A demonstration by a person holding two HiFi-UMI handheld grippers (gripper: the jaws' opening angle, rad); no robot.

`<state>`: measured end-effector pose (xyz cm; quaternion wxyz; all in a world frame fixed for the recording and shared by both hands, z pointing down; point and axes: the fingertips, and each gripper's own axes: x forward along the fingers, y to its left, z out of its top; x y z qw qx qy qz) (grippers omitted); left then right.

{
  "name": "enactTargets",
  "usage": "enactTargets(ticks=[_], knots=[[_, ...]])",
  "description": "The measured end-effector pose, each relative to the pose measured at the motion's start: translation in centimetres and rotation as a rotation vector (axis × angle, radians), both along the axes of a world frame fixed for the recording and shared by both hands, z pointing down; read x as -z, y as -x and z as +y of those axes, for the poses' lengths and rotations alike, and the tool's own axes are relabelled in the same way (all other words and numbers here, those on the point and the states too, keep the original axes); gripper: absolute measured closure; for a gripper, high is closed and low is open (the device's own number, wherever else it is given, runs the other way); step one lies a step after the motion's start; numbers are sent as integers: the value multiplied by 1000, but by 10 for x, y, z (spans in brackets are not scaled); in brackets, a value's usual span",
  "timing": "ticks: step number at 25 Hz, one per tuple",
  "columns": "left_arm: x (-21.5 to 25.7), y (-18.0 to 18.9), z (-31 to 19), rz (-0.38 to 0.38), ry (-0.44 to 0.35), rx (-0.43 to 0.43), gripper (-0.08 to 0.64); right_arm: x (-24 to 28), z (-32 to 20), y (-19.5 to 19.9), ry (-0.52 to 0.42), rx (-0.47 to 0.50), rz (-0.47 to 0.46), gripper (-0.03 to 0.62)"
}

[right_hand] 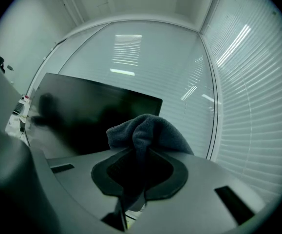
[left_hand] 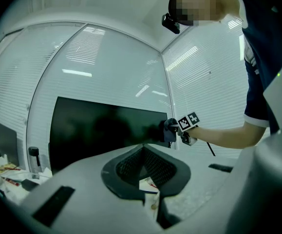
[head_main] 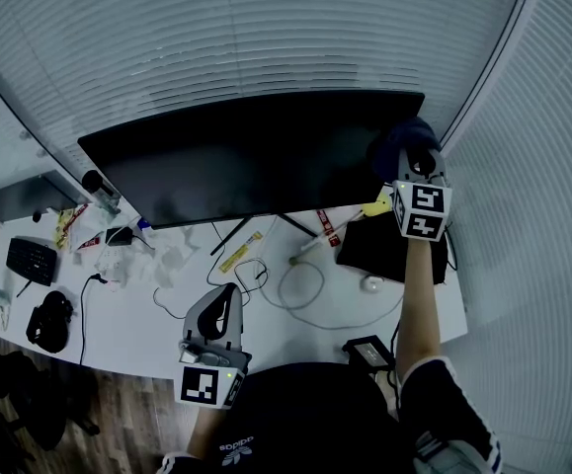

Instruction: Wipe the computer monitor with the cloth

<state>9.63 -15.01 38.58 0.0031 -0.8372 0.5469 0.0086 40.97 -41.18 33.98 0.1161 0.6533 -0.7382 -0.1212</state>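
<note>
Right gripper view: my right claw [right_hand: 137, 186] grips the cloth [right_hand: 148, 130], bunched just ahead of it at the edge of the monitor [right_hand: 87, 123]. Pushing hard could rock the screen, since my left claw [left_hand: 148, 182], closed and empty, steadies nothing.

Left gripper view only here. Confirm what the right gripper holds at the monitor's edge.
Observer: The right gripper is shut on a dark grey-blue fabric cloth, which bunches up above its jaws.
Operator: Report what lies on the desk near that arm.
Observer: A flat black rectangular pad and a small white mouse lie on the white desk, below the wide black monitor.
Operator: Place my left gripper.
Observer: The left gripper hangs over the desk's near edge, well apart from the screen.
</note>
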Motion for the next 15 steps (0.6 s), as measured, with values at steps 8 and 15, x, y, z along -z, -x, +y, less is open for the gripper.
enactTargets(ticks=[8, 15], knots=[[-2, 0, -1, -12, 12, 5, 554, -37, 2, -1, 57, 3, 8, 546], [-3, 0, -3, -4, 19, 8, 555, -66, 2, -2, 91, 17, 24, 546]])
